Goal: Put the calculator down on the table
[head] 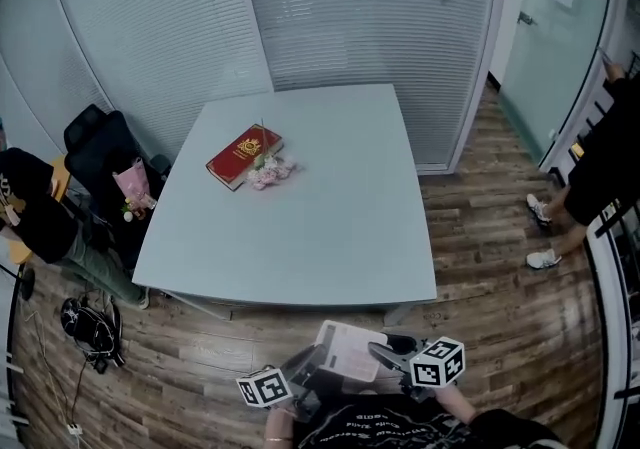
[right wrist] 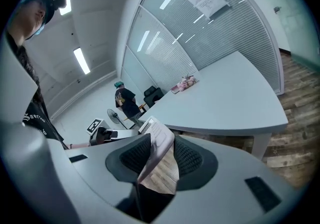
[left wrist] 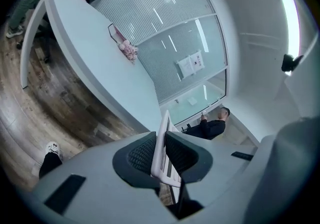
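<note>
Below the table's near edge, over the wooden floor, a white calculator [head: 350, 349] is held between both grippers in the head view. My left gripper [head: 310, 371] is shut on its left edge; in the left gripper view the calculator [left wrist: 163, 135] stands edge-on, pinched between the dark pads of that gripper [left wrist: 160, 152]. My right gripper [head: 386, 350] holds the other side. In the right gripper view the calculator [right wrist: 159, 135] sits tilted across the jaws of that gripper [right wrist: 162, 155], against the left pad. The grey-white table [head: 330, 227] lies ahead.
On the table's far left lie a red book [head: 244, 156] and pink flowers [head: 271, 172]. A black chair [head: 98, 149] and a seated person [head: 45, 222] are at the left, a dark bag [head: 90, 327] on the floor. Another person [head: 600, 172] stands at the right.
</note>
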The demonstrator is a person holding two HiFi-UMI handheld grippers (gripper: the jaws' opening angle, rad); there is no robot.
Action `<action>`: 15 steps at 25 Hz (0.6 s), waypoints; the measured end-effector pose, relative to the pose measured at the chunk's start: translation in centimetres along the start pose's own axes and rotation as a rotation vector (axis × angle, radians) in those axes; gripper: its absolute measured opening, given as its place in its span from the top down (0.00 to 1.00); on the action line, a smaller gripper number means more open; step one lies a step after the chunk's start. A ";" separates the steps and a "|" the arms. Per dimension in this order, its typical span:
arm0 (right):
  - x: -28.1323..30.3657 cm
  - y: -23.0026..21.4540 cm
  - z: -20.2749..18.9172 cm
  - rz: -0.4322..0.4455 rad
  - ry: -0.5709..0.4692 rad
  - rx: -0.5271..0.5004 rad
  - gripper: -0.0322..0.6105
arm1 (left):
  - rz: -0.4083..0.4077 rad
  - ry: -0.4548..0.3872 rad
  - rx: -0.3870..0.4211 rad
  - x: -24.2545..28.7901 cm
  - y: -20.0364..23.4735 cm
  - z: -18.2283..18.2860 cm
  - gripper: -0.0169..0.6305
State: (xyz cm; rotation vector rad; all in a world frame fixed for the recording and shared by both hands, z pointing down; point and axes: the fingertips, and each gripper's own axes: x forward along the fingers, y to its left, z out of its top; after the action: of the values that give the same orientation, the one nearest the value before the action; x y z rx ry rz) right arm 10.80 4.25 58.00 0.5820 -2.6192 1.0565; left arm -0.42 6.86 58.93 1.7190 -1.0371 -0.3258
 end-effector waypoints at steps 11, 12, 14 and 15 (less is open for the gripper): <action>6.7 -4.1 7.3 -0.129 -0.081 0.066 0.71 | -0.055 0.132 0.071 5.8 2.8 11.0 0.87; 7.4 -4.2 7.7 -0.134 -0.085 0.071 0.71 | -0.055 0.140 0.077 5.9 3.2 11.8 0.87; 8.9 -4.5 8.6 -0.143 -0.093 0.076 0.71 | -0.058 0.150 0.083 6.2 3.9 13.5 0.87; 9.6 -4.6 9.1 -0.146 -0.096 0.077 0.71 | -0.060 0.152 0.083 6.4 4.3 14.3 0.87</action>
State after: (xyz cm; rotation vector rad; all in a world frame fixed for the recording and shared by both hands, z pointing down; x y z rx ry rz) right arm 3.57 -7.70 57.99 0.8479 -2.5784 1.1136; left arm -8.09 -7.45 58.45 1.8221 -0.9005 -0.1884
